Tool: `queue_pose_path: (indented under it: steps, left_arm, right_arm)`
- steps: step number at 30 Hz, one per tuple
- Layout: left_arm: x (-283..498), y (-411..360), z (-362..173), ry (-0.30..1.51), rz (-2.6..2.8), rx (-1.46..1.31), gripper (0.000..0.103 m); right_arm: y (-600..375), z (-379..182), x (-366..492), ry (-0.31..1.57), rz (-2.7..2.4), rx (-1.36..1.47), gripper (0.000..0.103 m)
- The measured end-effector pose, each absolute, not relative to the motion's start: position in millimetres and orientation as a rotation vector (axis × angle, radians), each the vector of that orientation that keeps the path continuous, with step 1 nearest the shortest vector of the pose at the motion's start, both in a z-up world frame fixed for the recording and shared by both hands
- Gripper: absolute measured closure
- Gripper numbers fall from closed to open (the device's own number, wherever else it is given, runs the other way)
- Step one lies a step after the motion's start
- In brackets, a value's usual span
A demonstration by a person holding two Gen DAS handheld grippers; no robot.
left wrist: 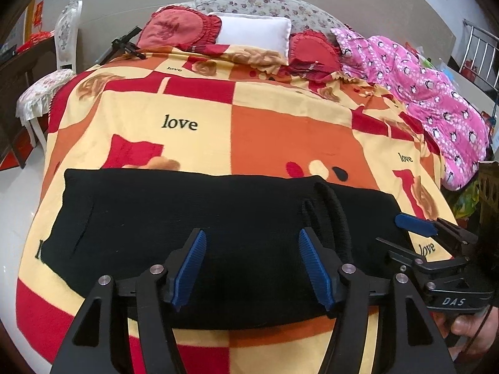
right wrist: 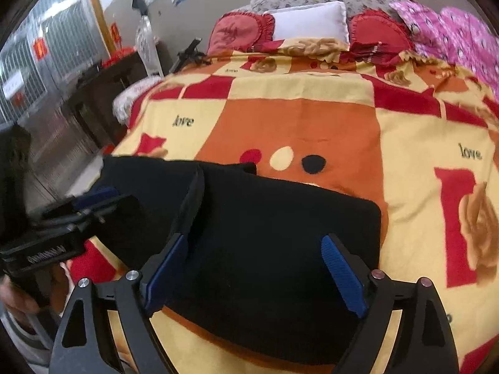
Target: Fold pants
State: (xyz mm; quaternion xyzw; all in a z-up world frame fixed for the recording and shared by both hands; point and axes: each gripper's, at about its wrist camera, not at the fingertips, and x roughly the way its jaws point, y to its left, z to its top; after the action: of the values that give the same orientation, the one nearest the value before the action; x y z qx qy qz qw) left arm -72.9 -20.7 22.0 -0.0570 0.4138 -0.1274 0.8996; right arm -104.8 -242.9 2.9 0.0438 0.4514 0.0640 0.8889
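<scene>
One pair of black knitted pants [left wrist: 193, 230] lies folded into a wide flat band across the near end of a bed, on a fleece blanket [left wrist: 280, 131] patterned in red, orange and cream squares with the word "love" printed on it in several places. Two black hand-held grippers with blue ribbed pads hover above the pants. The left gripper [left wrist: 252, 268] hangs over the middle of the band, its two jaws standing well apart with only the cloth below showing between them; nothing is pinched. The right gripper [right wrist: 255, 277] hangs over the right end of the pants, its jaws spread wider, and it too holds nothing. A ribbed waistband or cuff [left wrist: 335, 215] stands up as a ridge on the pants between the two tools. At the head of the bed I count two red ruffled heart-shaped cushions [left wrist: 179, 29], one small white rectangular pillow [left wrist: 254, 34] between them, and one large grey flowered pillow [left wrist: 262, 3] behind. One pink quilt with a penguin print [left wrist: 430, 93] lies heaped along the right side. One white chair [left wrist: 67, 28] stands left of the bed.
</scene>
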Motion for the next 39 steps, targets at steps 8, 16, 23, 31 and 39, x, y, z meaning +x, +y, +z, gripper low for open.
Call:
queue_pose_path:
  steps: [8, 16, 23, 31, 39]
  left_arm:
    - [-72.1, -9.6, 22.1, 0.861, -0.248, -0.119, 0.041]
    - [-66.6, -3.9, 21.6, 0.870, -0.236, -0.124, 0.041]
    - [-60.1, -1.1, 17.5, 0.891, -0.235, -0.132, 0.041]
    - [-54.3, -0.2, 14.2, 0.901, -0.241, -0.139, 0.041]
    - [-53.4, 2.4, 8.3, 0.909, -0.232, -0.144, 0.041]
  right_arm:
    - [-232.4, 6.7, -100.3, 0.939, 0.169, 0.093, 0.014]
    - [-211.5, 2.6, -95.5, 0.952, 0.226, 0.032, 0.022]
    - [-206.9, -5.2, -84.6, 0.967, 0.213, 0.007, 0.049]
    - [-209.6, -6.3, -81.1, 0.953, 0.256, 0.012, 0.090]
    - [-194.4, -5.5, -85.4, 0.965, 0.316, -0.009, 0.098]
